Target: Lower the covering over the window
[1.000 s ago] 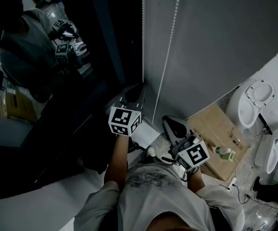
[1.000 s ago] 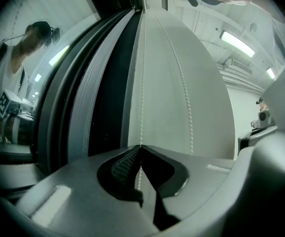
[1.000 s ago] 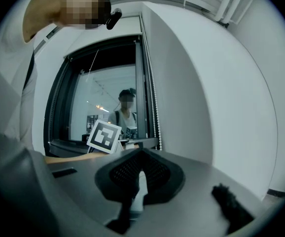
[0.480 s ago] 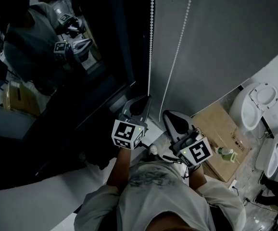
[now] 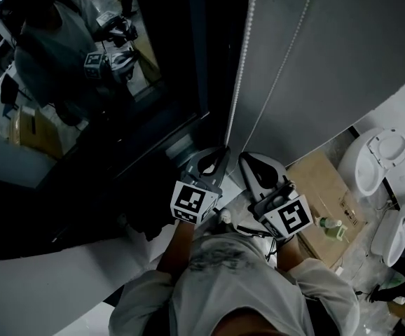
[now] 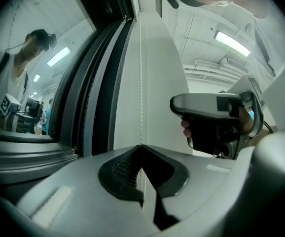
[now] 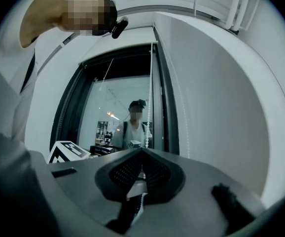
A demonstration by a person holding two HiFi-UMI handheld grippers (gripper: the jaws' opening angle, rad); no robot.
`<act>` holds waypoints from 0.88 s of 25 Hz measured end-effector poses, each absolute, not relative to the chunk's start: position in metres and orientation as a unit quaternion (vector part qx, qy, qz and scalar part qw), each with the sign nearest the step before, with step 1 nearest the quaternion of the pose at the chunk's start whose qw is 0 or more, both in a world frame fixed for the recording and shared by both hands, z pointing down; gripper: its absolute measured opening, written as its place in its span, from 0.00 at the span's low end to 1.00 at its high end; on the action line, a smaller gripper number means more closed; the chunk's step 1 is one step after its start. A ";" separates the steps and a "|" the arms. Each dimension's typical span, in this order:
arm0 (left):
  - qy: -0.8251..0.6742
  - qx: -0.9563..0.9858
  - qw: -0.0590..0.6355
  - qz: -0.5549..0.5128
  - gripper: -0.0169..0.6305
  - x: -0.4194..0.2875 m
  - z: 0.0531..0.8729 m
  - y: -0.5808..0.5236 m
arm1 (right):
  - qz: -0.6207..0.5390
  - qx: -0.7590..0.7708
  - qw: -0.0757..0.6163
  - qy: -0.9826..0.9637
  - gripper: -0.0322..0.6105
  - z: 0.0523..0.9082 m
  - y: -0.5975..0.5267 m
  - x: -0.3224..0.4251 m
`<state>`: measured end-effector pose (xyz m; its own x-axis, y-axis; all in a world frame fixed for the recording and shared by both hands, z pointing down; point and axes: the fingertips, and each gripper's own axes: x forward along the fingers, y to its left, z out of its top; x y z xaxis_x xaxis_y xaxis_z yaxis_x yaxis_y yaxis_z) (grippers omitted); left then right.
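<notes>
My left gripper is pinched tight on 1 strand of the bead chain. My right gripper is clamped on the other strand just beside it. Both strands run up the grey roller blind, right of the dark window.

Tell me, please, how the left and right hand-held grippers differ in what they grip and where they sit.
The left hand-held gripper is shut on the left chain strand, beside the dark window; the right hand-held gripper is shut on the right chain strand, over the grey blind. The left one sits by the window frame, the right one out toward the cardboard box. Both point upward with jaws closed.
</notes>
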<state>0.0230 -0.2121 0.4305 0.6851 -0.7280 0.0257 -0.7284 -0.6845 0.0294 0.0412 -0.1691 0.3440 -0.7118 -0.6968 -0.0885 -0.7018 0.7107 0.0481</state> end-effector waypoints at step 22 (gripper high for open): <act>-0.396 0.913 0.075 0.070 0.04 0.008 0.506 -0.178 | 0.097 -0.359 0.096 0.923 0.08 0.281 -0.160 0.029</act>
<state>0.0083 -0.1780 0.5062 0.6768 -0.7118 0.1876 -0.7330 -0.6753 0.0818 0.0285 -0.1600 0.2809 -0.7232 -0.6451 -0.2468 -0.6823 0.7226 0.1107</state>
